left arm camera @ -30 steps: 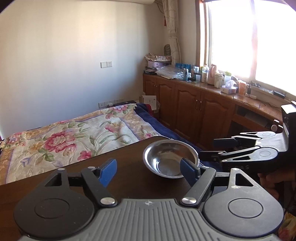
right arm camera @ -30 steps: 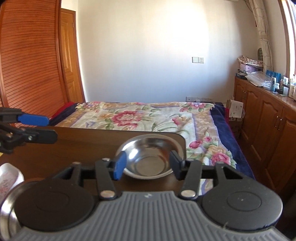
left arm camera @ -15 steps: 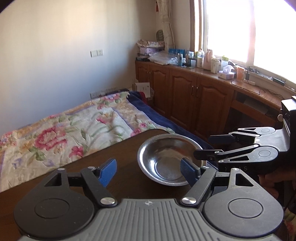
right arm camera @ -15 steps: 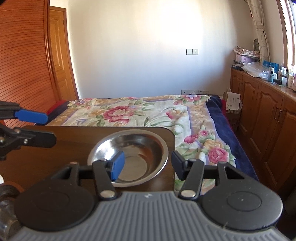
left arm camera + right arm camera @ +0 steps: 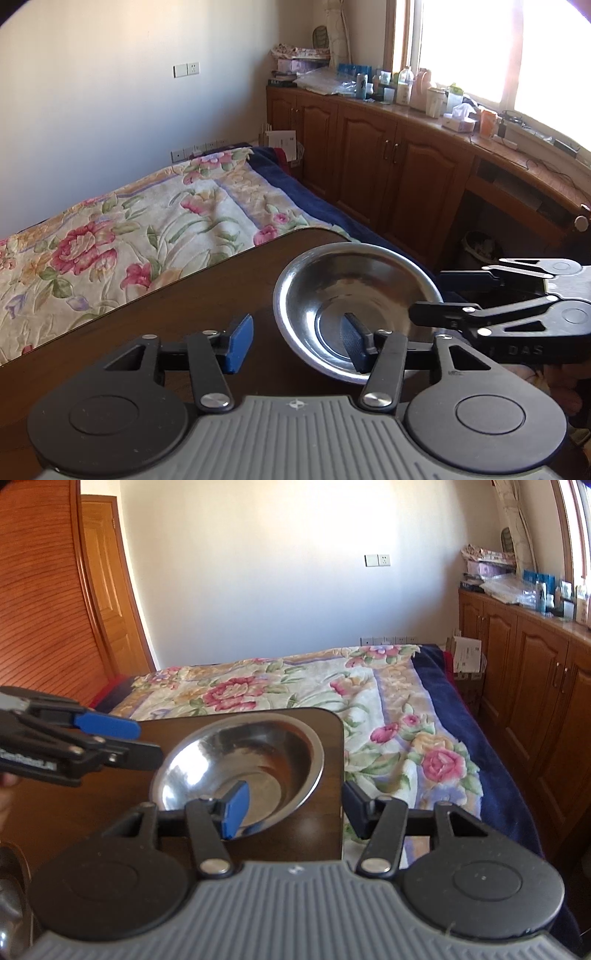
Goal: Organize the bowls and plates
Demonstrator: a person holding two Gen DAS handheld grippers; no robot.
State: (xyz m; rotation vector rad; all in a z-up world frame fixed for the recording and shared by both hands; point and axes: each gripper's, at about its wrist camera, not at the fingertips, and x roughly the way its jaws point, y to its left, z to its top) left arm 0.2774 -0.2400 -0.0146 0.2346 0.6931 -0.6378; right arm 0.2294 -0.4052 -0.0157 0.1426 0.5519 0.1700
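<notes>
Two sets of tongs closing in on one steel bowl at the table's far corner.

The steel bowl (image 5: pixel 356 306) is sitting empty on the dark wooden table (image 5: pixel 192 314), near its far right corner, with the flowered bed (image 5: pixel 140 229) lying beyond the edge. The left tongs (image 5: pixel 295 341) are narrowing at this moment, straddling the bowl's near left rim: one blue pad is hanging inside the basin and the other outside over the table, neither pressing on the metal, so nothing is being gripped. The right tongs (image 5: pixel 293 806) are standing half spread and released, straddling the bowl's near right rim, one pad inside the bowl (image 5: pixel 240 771) and the other beyond the table's right edge. A second metal dish (image 5: pixel 11 893) is peeking in at the near left, its contents too hidden to tell.
</notes>
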